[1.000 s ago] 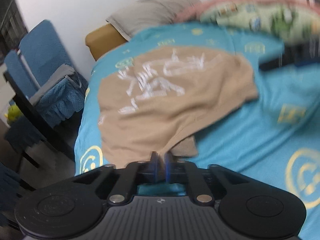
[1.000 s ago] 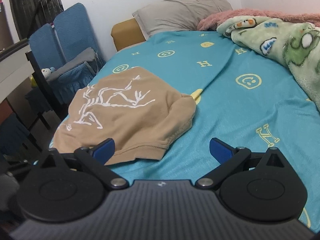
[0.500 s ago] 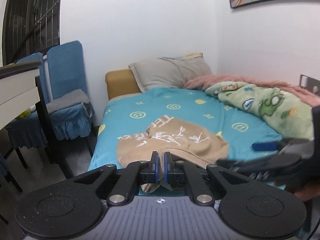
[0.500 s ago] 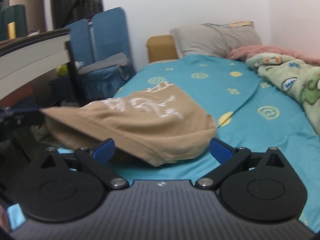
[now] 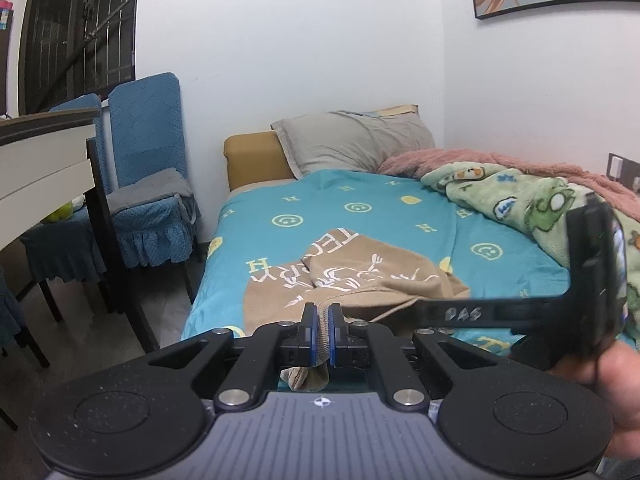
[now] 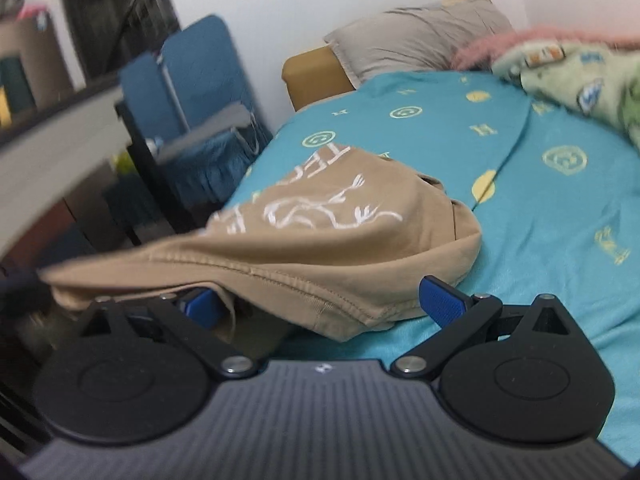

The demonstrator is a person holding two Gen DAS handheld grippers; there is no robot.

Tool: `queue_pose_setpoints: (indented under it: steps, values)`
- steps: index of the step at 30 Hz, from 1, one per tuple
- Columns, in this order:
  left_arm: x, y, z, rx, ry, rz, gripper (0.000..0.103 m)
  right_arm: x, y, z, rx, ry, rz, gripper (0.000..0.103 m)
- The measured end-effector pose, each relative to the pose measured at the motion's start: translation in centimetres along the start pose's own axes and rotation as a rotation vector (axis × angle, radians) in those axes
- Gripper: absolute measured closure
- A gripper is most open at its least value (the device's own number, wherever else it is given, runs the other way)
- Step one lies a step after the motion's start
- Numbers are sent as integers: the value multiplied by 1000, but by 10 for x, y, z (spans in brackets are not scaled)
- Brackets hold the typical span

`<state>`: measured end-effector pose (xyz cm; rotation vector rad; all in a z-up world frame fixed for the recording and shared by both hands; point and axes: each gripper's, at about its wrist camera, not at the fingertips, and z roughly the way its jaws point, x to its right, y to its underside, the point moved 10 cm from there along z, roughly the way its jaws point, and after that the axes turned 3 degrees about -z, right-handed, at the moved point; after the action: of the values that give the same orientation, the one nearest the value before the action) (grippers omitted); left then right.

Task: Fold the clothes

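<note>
A tan shirt [image 5: 360, 276] with white print lies on the blue bed sheet [image 5: 380, 216], its near hem lifted. My left gripper [image 5: 322, 330] is shut on that hem, with cloth between the blue pads. In the right wrist view the tan shirt [image 6: 320, 232] hangs stretched from the left. My right gripper [image 6: 324, 304] is open, its fingers either side of the lifted hem; the left pad sits under the cloth. The right gripper also shows side-on in the left wrist view [image 5: 520, 312], level with the hem.
A grey pillow [image 5: 352, 148] and a green and pink blanket [image 5: 532, 204] lie at the head and right side of the bed. Two blue chairs [image 5: 148, 184] and a white desk [image 5: 40, 160] stand to the left of the bed.
My left gripper has pulled the shirt hem up and back off the bed. My right gripper has moved in until its open fingers straddle the lifted hem.
</note>
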<state>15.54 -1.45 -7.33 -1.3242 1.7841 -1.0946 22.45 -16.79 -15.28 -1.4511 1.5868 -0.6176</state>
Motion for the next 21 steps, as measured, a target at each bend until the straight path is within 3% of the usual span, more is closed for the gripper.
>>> queue_pose_setpoints:
  steps: [4, 8, 11, 16, 18, 21]
  values:
    - [-6, -2, 5, 9, 0, -32, 97, 10, -3, 0, -9, 6, 28, 0]
    - [-16, -4, 12, 12, -5, -73, 97, 8, 26, 16, -201, 43, -55, 0]
    - [-25, -9, 13, 27, -20, -95, 97, -11, 39, 5, -267, 29, -157, 0]
    - [-39, -12, 15, 19, -7, -168, 97, -37, 20, -34, -134, -78, -253, 0]
    - [-41, -12, 16, 16, -10, -171, 97, -30, 8, -34, -93, -72, -198, 0]
    - [-42, -12, 17, 19, -11, -164, 97, -6, 3, -17, -98, -12, -83, 0]
